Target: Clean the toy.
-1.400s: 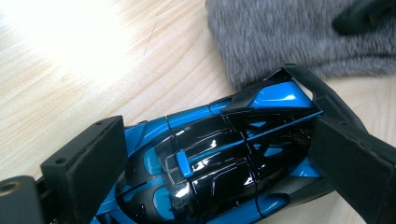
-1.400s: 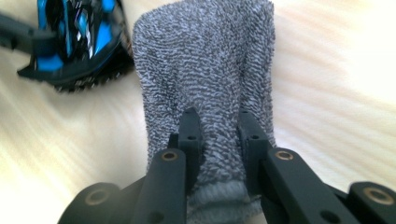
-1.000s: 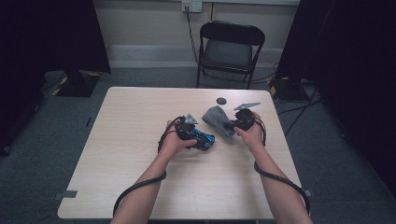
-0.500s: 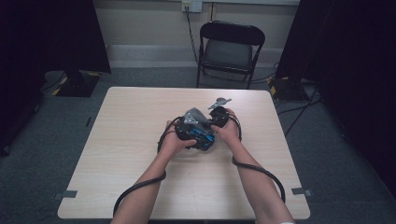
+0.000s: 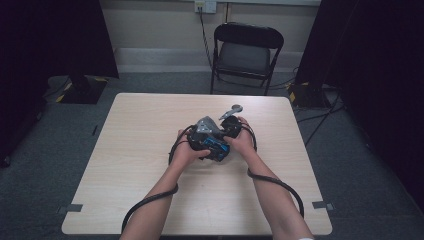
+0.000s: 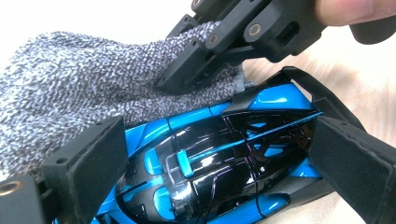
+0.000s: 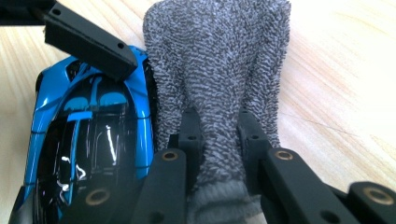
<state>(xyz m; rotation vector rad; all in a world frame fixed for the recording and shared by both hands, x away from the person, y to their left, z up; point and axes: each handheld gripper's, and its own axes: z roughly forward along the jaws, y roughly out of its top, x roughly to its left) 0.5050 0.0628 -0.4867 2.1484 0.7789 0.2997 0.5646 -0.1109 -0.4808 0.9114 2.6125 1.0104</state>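
R gripper [image 7: 218, 140] has swung in from the table's right side w/ the grey knit cloth [image 7: 219, 70] and now sits right up against the L gripper [image 6: 217, 163]; a sec ago the two were apart, w/ the cloth hanging off to the right of the car. L hand hasn't shifted. R jaws are clamped tight on a bunched end of the cloth, fabric squeezed between the pads, rest of it fanned out over the wood and lying against the car's side. L jaws stand wide, one each side of the blue and black toy car [image 6: 219, 163]; pads look to be on its flanks, so I read it as held, tho contact on the near pad is hard to confirm. Car sits low over the table [image 5: 150, 150] near its middle, between both hands [image 5: 187, 152]. Meaning, as I judge it: cloth is now at the car's bodywork, so wiping the car is the step about to start, w/ the L steadying and the R rubbing. Count: 1 toy car, 1 cloth, 2 grippers, 1 table, 1 folding chair [image 5: 247, 52] behind it, 1 small grey flat piece [image 5: 232, 108] on the table by the R hand, can't tell what it is.
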